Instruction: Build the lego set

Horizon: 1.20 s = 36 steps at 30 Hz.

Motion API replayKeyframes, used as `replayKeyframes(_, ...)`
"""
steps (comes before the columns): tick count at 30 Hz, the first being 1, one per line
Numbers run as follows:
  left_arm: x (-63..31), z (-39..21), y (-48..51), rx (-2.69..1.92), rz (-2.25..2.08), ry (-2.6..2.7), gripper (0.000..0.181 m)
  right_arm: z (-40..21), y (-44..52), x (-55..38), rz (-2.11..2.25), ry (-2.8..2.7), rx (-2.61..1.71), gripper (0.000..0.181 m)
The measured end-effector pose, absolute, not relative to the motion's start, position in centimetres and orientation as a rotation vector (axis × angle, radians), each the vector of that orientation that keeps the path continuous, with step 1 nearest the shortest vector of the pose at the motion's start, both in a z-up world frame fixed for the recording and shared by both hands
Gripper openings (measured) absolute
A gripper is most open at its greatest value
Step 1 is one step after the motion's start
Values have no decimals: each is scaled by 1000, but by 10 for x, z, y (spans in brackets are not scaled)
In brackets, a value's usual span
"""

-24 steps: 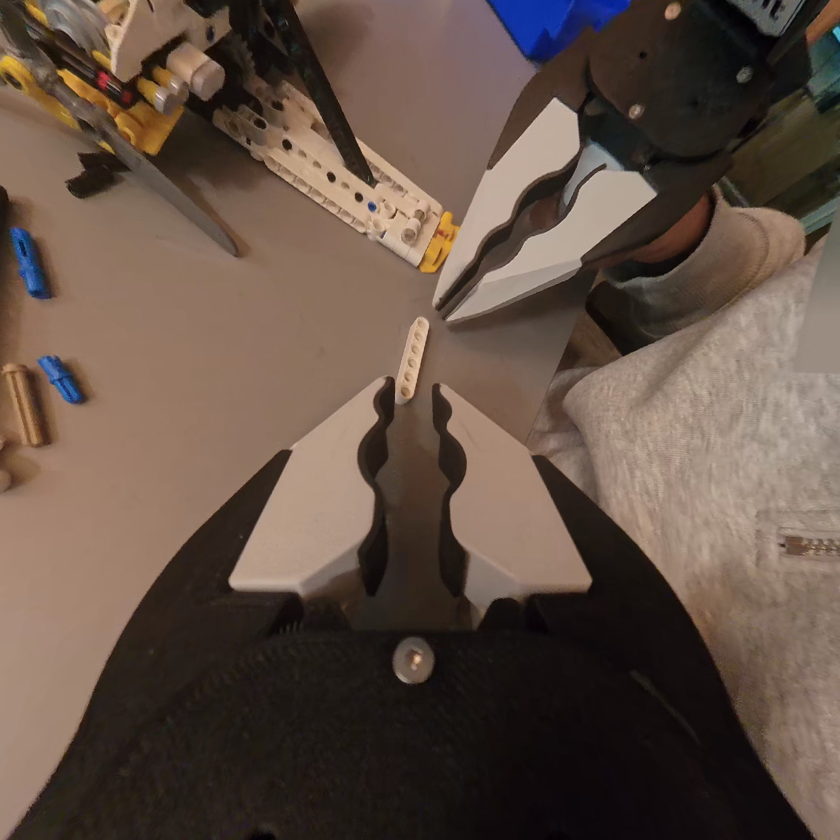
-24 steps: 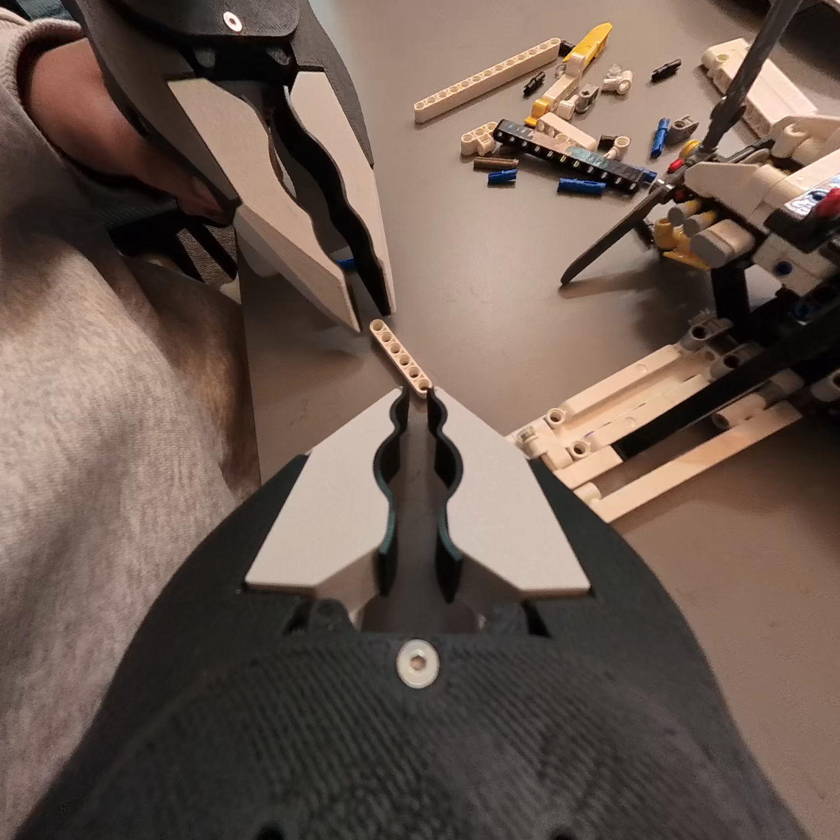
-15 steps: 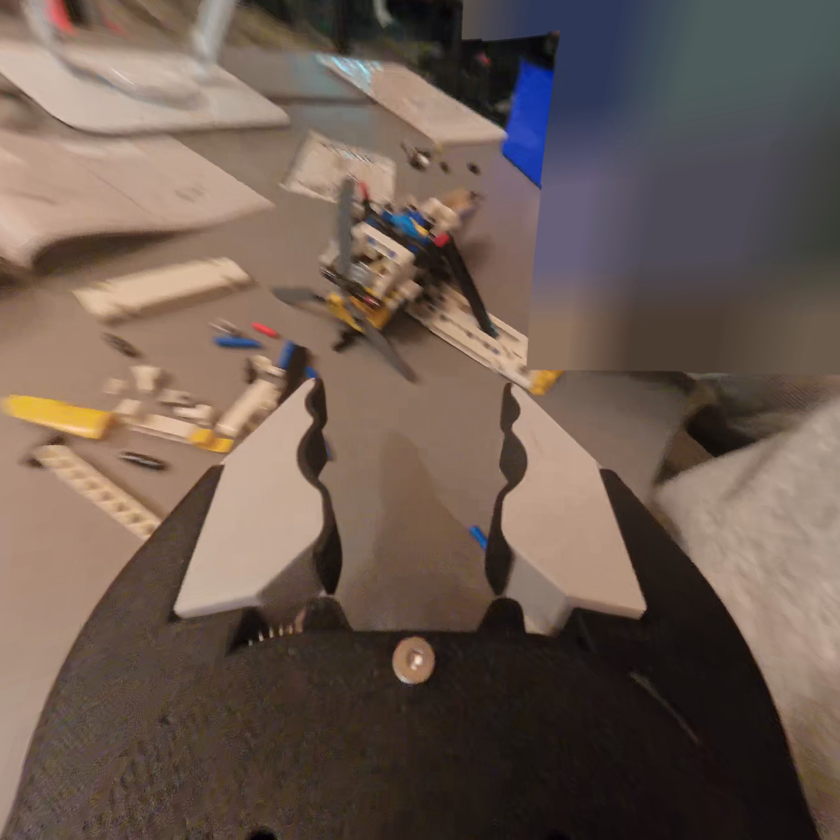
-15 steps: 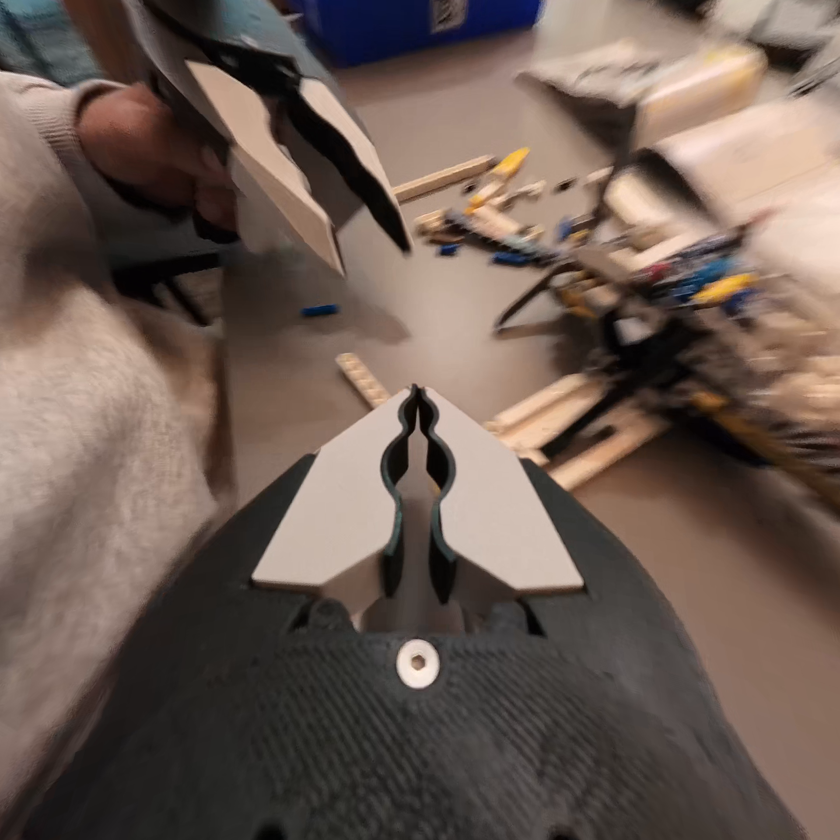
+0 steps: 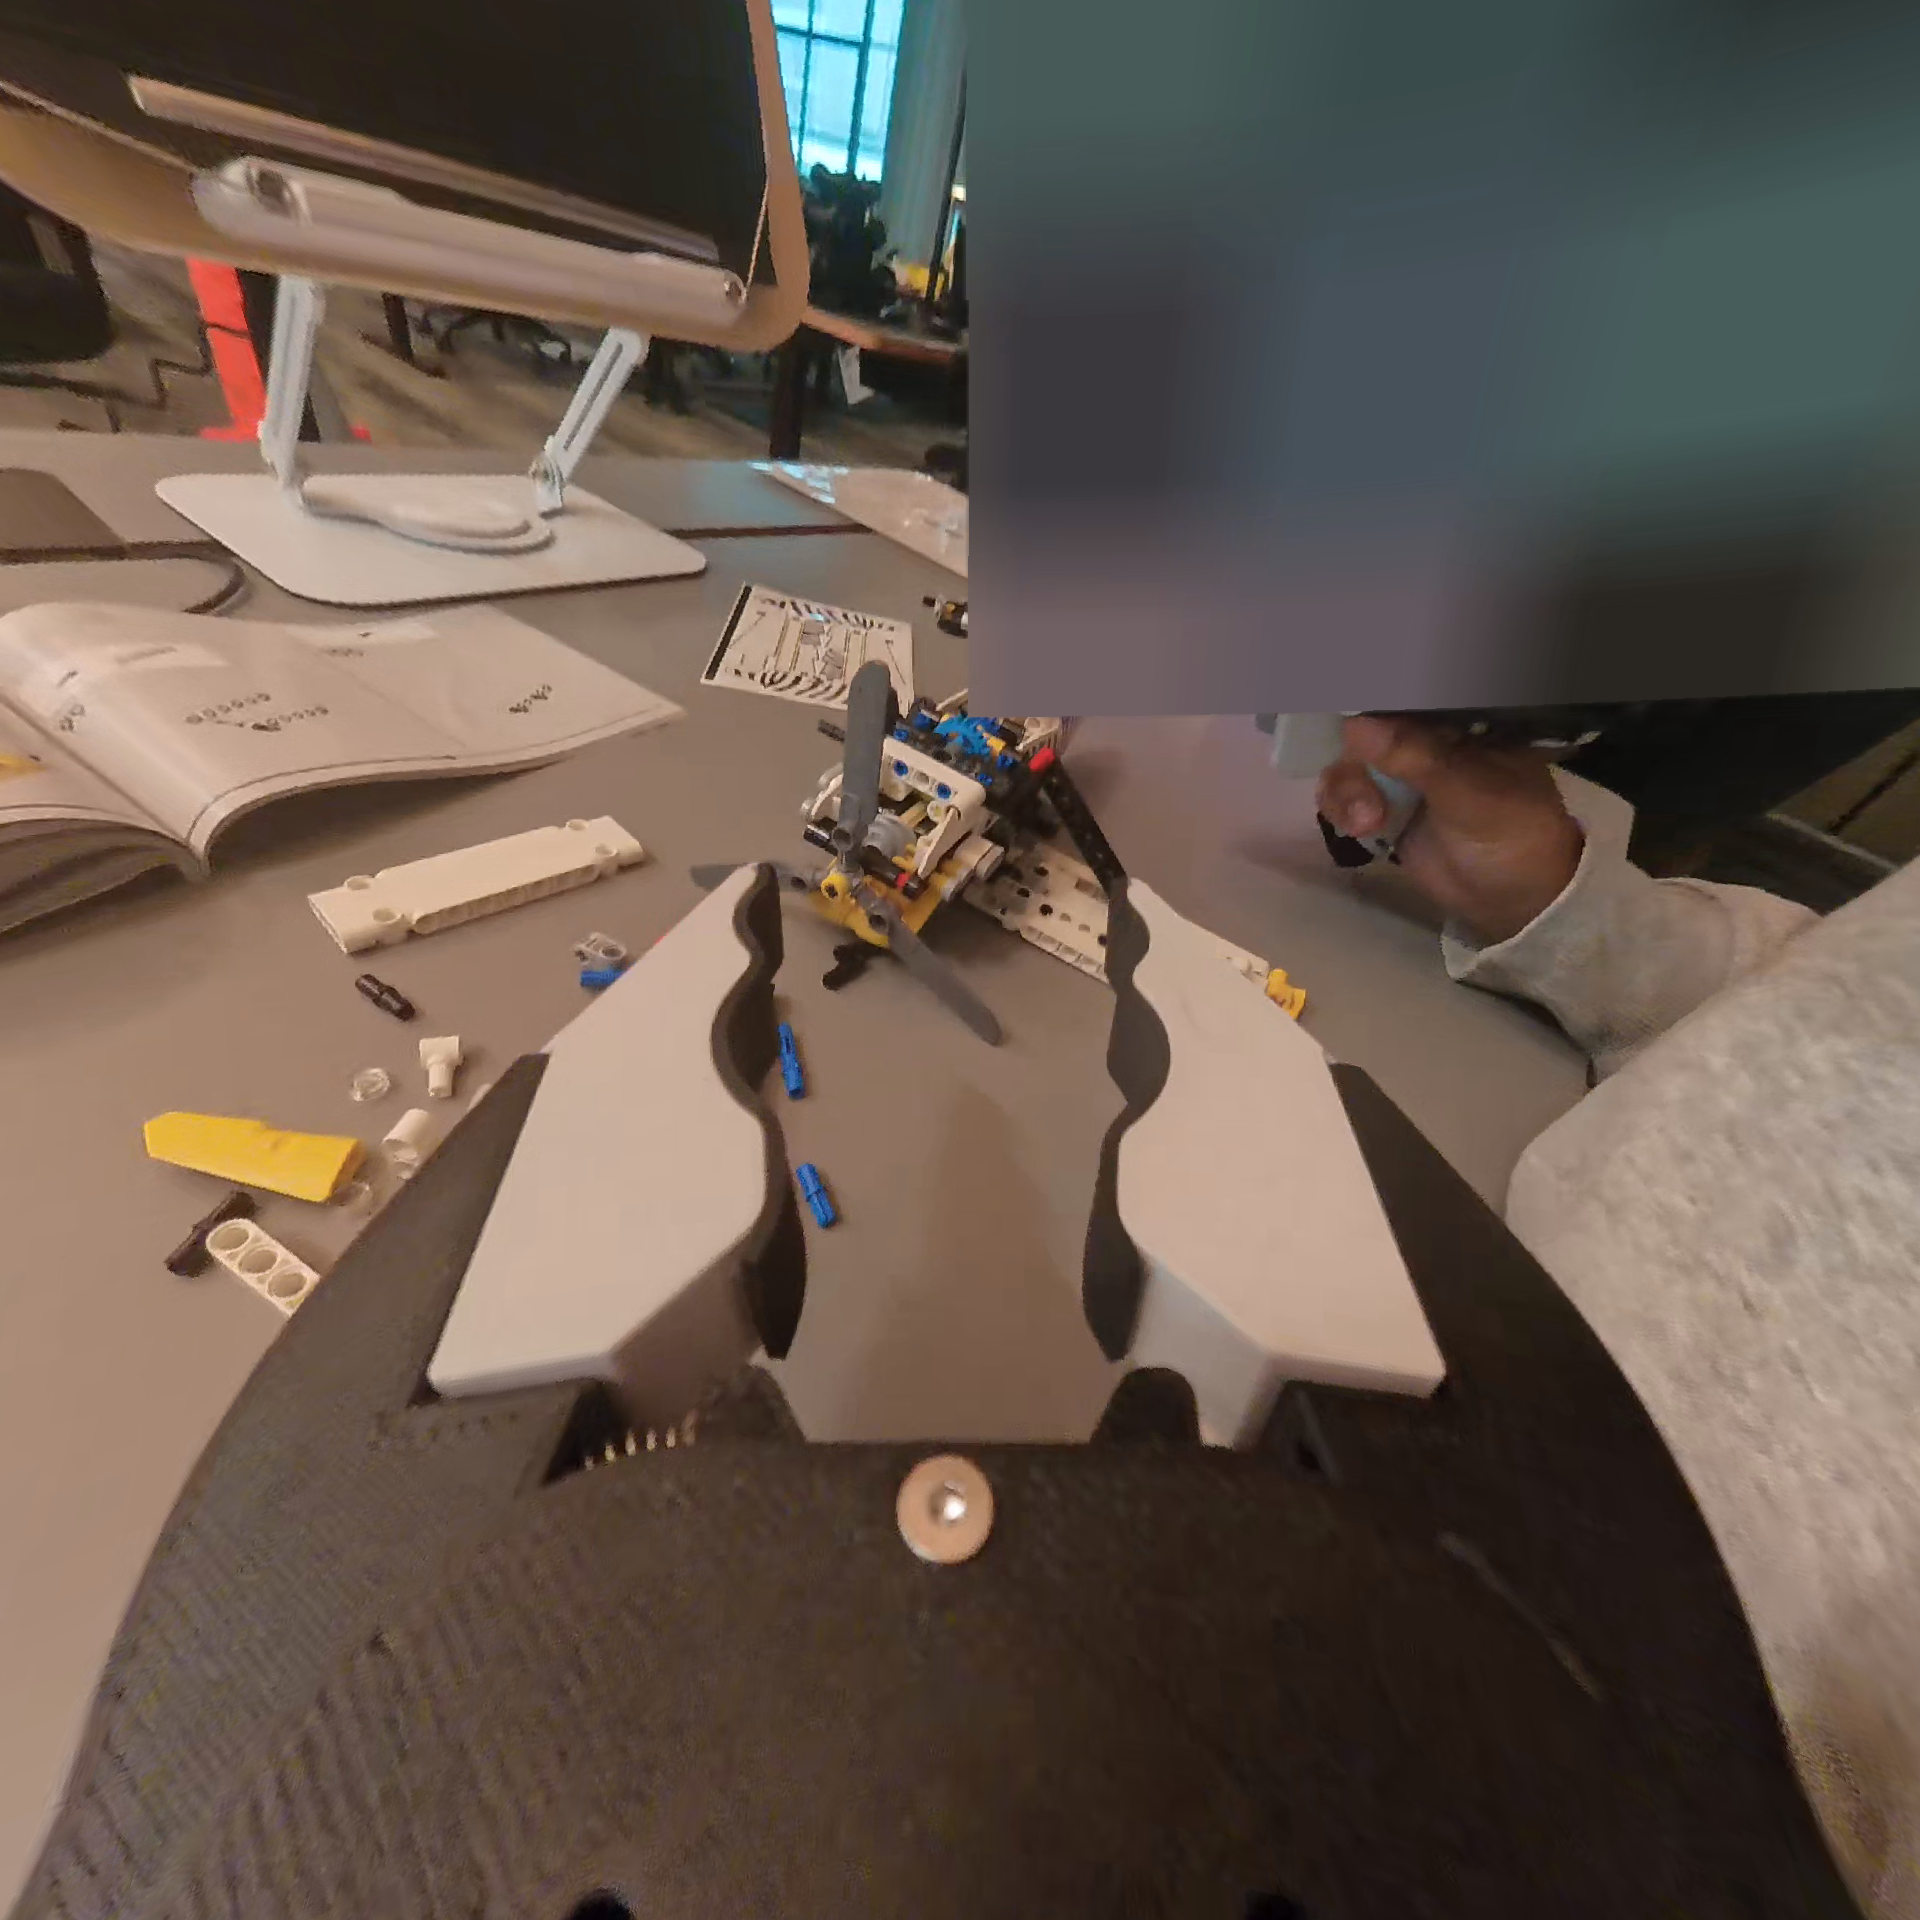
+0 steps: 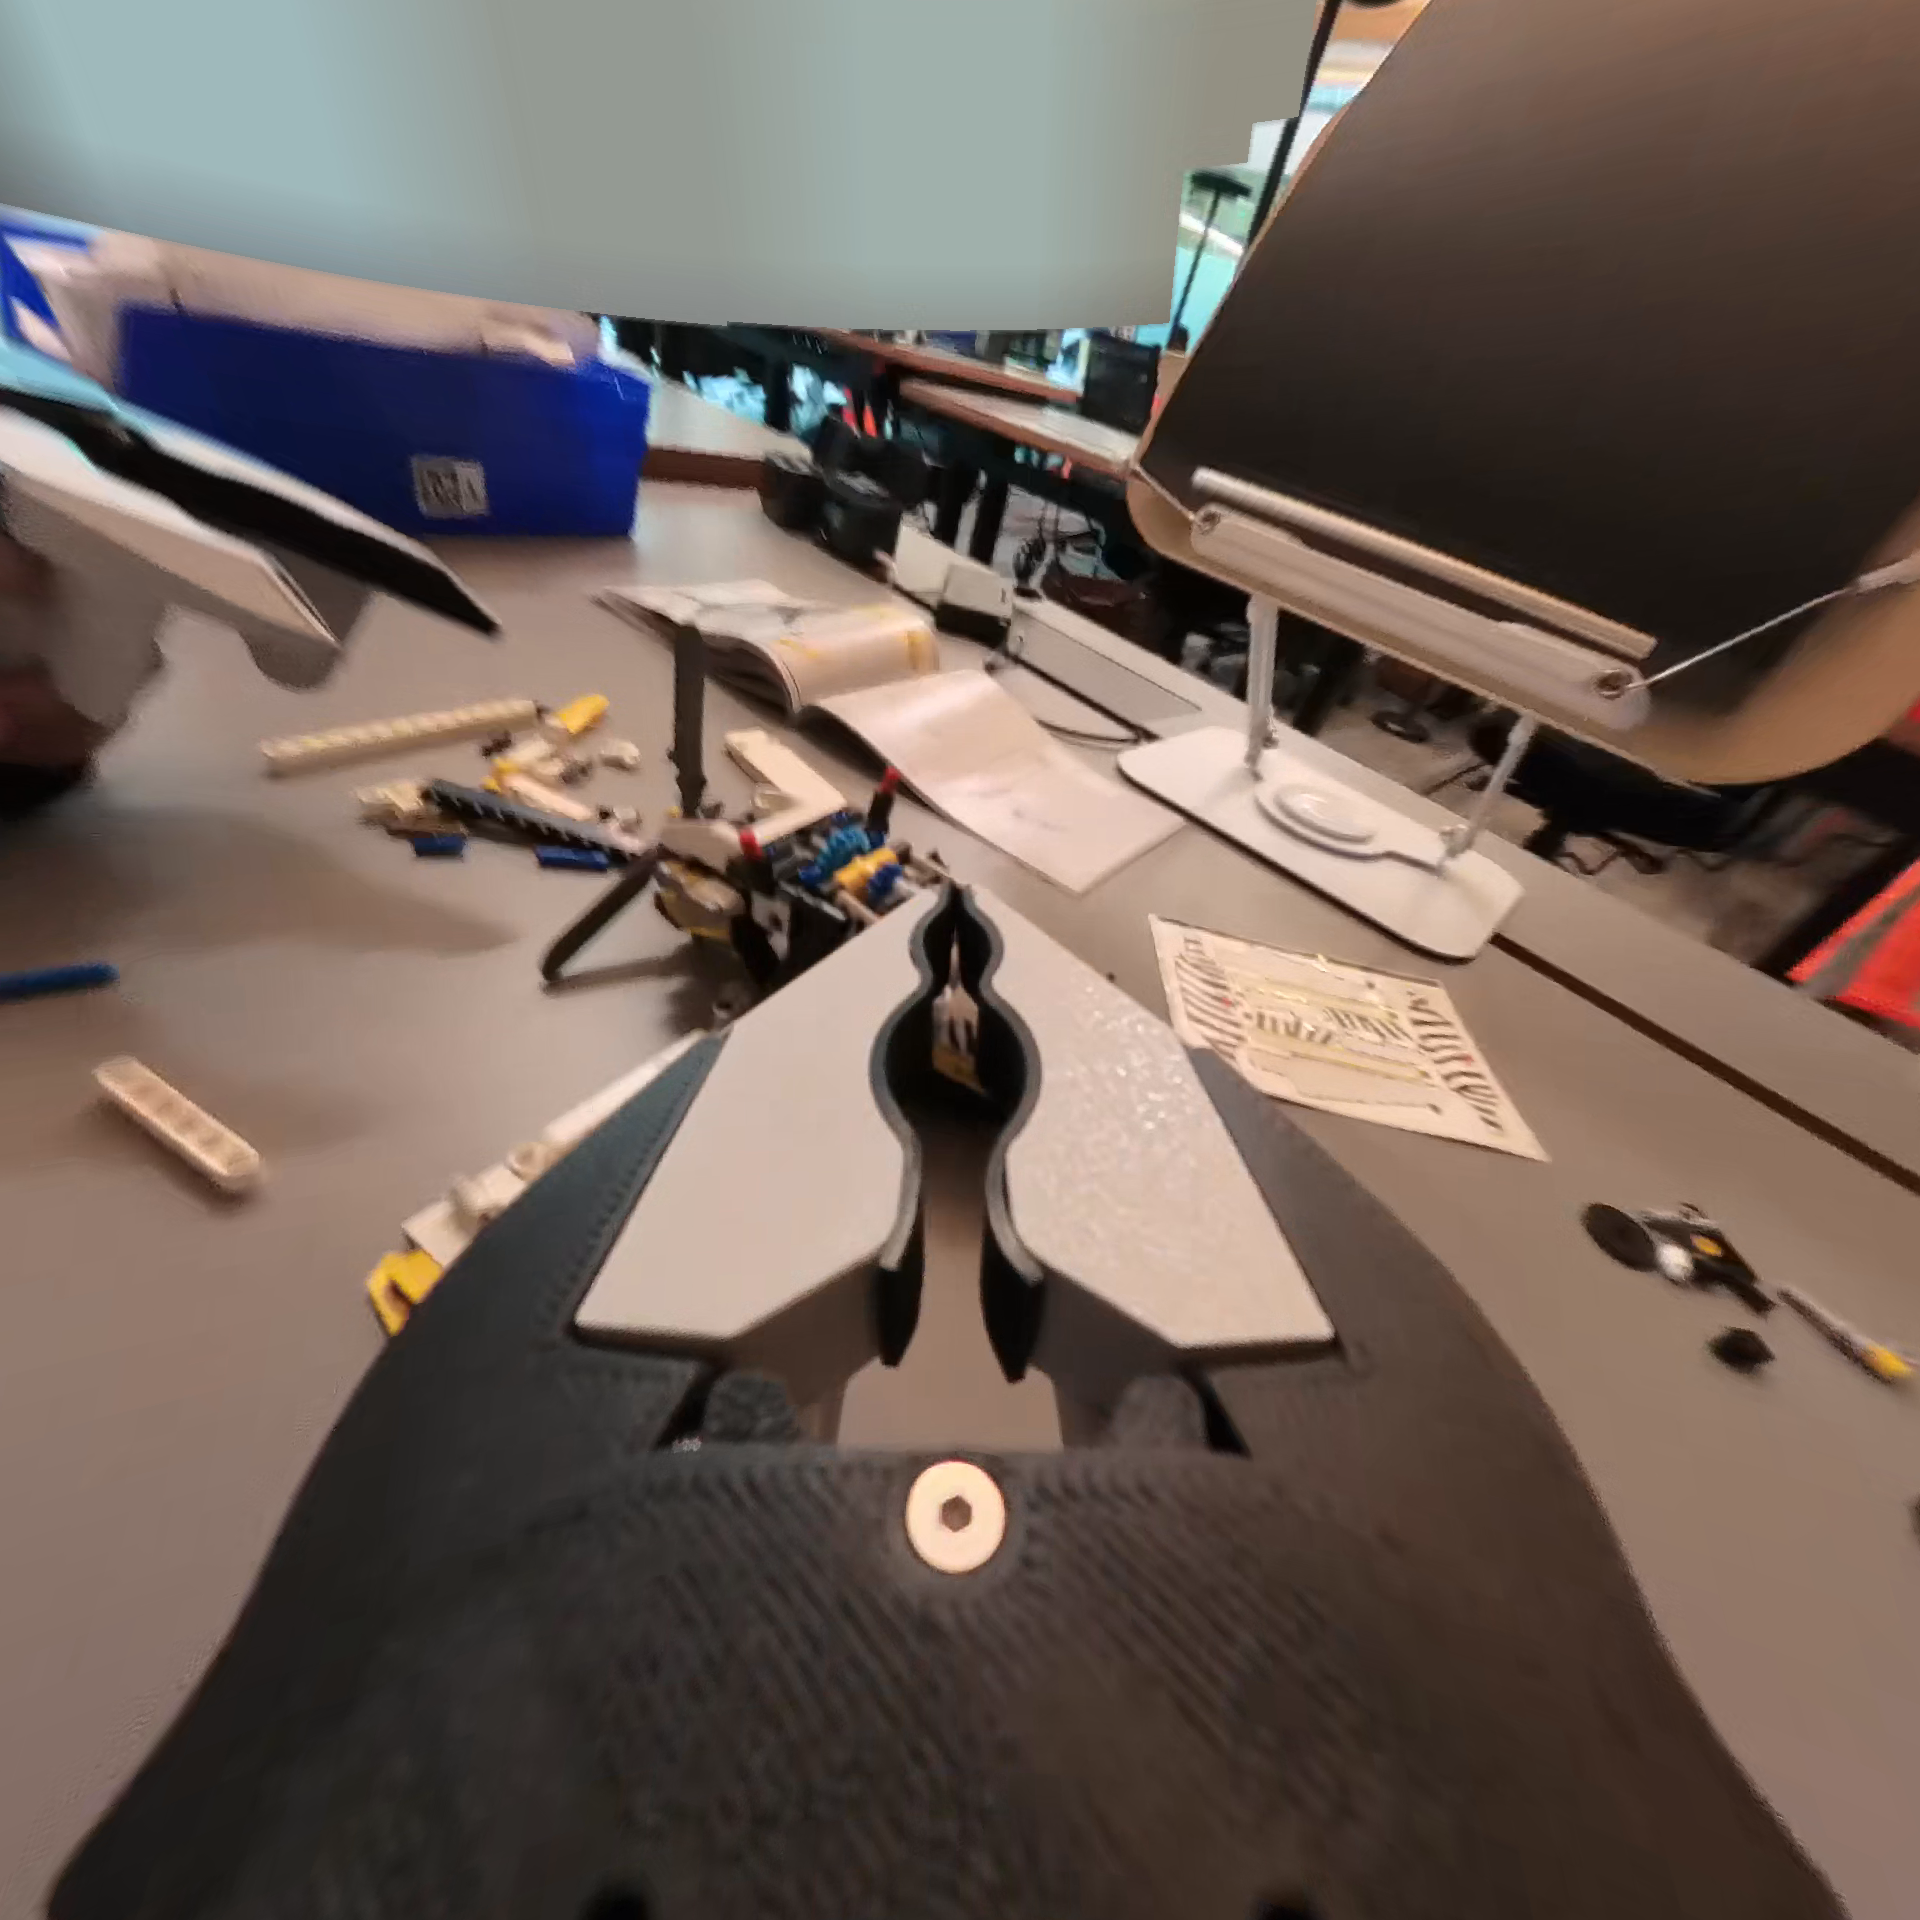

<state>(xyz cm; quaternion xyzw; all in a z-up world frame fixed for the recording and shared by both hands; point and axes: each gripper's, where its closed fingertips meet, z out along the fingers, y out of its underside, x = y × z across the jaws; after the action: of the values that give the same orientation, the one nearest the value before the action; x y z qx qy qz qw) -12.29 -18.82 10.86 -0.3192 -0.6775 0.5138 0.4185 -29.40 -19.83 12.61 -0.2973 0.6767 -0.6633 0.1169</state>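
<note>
Two grippers raised, lego model [image 5: 914, 821] beyond left fingers [image 5: 644, 1101], w/ nothing between

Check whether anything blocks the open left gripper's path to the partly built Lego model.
Nothing upright does. The left gripper faces the Lego model directly; only two blue pins lie flat on the table between its fingers, and the model's own grey propeller blade points toward it.

Open-plan office or lab workspace. Grey desk [image 5: 260, 1018] carries a monitor [image 6: 1558, 343] on a white stand, with an open instruction booklet [image 5: 312, 717] just in front of the stand and a blue bin [image 6: 384, 426] well to its left. Behind the monitor: more desks, chairs, windows, all blurry.
</note>
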Motion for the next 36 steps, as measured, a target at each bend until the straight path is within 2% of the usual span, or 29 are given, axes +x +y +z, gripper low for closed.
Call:
replayKeyframes(8, -120, 112, -189, -775, 1301, -1675, 59, 112, -207, -296, -1907, 2072, -902, 0)
replayKeyframes(21, -116, 115, -190, -750, 1346, -1672, 52, 122, -204, -305, -1938, 2022, -800, 0)
replayKeyframes(23, -115, 114, -193, -732, 1340, -1684, 49, 126, -201, -305, -1958, 2001, -801, 0)
replayKeyframes(25, -112, 111, -204, -693, 1352, -1732, 32, 129, -198, -305, -1977, 1971, -790, 0)
replayKeyframes(28, -101, 92, -230, -680, 1354, -1949, 16, 131, -197, -302, -1960, 1927, -750, 0)
replayKeyframes(32, -106, 49, -242, -859, 1089, -2203, 24, 124, -198, -297, -1864, 1913, -700, 0)
replayKeyframes(36, -111, 25, -259, -971, 994, -2350, 23, 126, -194, -294, -1845, 1888, -702, 0)
